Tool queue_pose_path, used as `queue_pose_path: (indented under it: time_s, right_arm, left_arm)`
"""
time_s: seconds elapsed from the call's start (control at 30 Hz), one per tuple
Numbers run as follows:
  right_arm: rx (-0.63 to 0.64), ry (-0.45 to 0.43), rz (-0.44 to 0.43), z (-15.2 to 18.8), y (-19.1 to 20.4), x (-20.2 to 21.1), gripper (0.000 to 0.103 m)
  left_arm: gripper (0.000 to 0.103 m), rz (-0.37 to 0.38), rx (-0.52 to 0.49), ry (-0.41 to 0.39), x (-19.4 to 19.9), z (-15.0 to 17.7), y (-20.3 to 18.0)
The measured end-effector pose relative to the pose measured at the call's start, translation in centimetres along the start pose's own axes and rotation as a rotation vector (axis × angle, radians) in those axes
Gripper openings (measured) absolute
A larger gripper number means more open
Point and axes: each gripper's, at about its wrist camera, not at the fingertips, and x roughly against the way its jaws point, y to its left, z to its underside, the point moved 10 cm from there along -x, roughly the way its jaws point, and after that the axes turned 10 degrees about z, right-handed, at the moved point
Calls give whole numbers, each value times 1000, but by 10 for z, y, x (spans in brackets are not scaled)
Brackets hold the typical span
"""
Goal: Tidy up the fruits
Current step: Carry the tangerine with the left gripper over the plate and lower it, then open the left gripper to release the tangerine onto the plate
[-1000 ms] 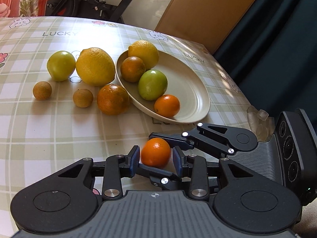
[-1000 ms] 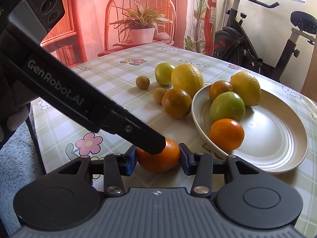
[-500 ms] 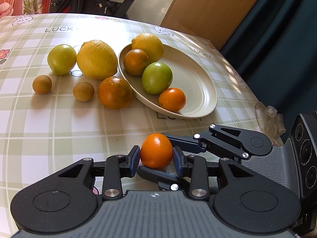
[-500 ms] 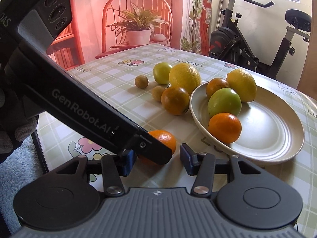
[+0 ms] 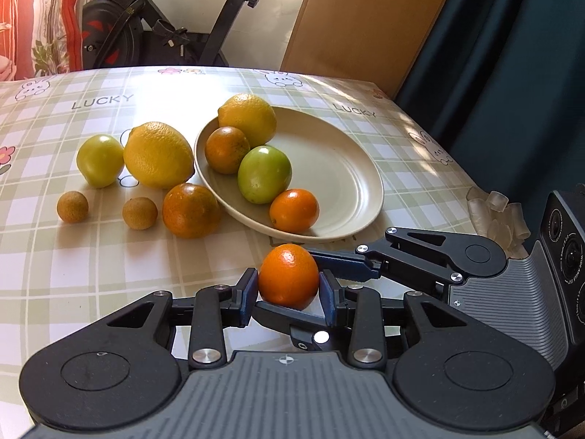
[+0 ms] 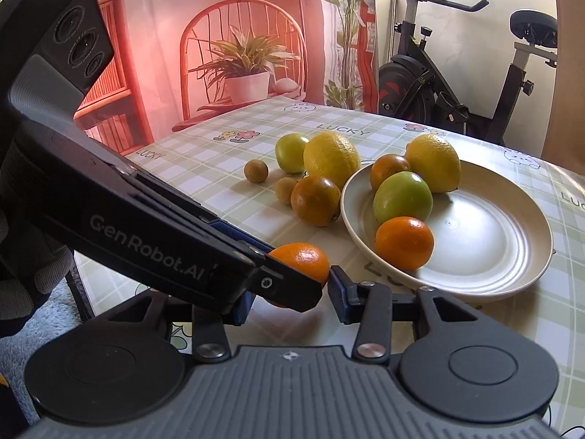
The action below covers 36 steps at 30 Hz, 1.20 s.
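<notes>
My left gripper (image 5: 288, 288) is shut on a small orange (image 5: 289, 274), held just above the checked tablecloth, near the front rim of the cream plate (image 5: 336, 168). My right gripper (image 6: 289, 294) comes in from the side. Its jaws are closing around the same orange (image 6: 303, 258); one pad (image 6: 336, 292) stands at the fruit's edge, and the other is hidden behind the left gripper's finger (image 6: 175, 241). The plate (image 6: 482, 241) holds a lemon, a dark orange, a green fruit and a small orange.
Left of the plate lie a lemon (image 5: 158, 154), a green fruit (image 5: 99, 160), a dark orange (image 5: 190, 210) and two small brown fruits. Clear plastic pieces (image 5: 493, 212) sit at the table's right edge. An exercise bike (image 6: 438, 84) stands behind the table.
The right jaws let go of the orange, opened, and have narrowed again. The left gripper has raised the orange slightly, bringing it closer to the plate's rim.
</notes>
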Motion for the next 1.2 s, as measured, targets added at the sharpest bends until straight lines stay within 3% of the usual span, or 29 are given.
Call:
queue_pose_path:
  time_s: [0.4, 0.6, 0.8, 1.07, 1.2]
  right_arm:
    - [-131, -78, 112, -30, -67, 20, 45]
    - [-154, -70, 162, -32, -98, 11, 45]
    - [-194, -65, 156, -47, -121, -15, 45]
    - [-218, -48, 116, -53, -131, -52, 45]
    - [-233, -43, 88, -51, -132, -62, 45]
  left_arm:
    - [38, 34, -119, 8, -38, -52, -43]
    - [39, 22, -104, 17, -62, -71, -41]
    - [40, -22, -61, 9, -79, -103, -18]
    - [40, -88, -36, 29, -92, -110, 8]
    - [41, -86, -39, 23, -93, -111, 10]
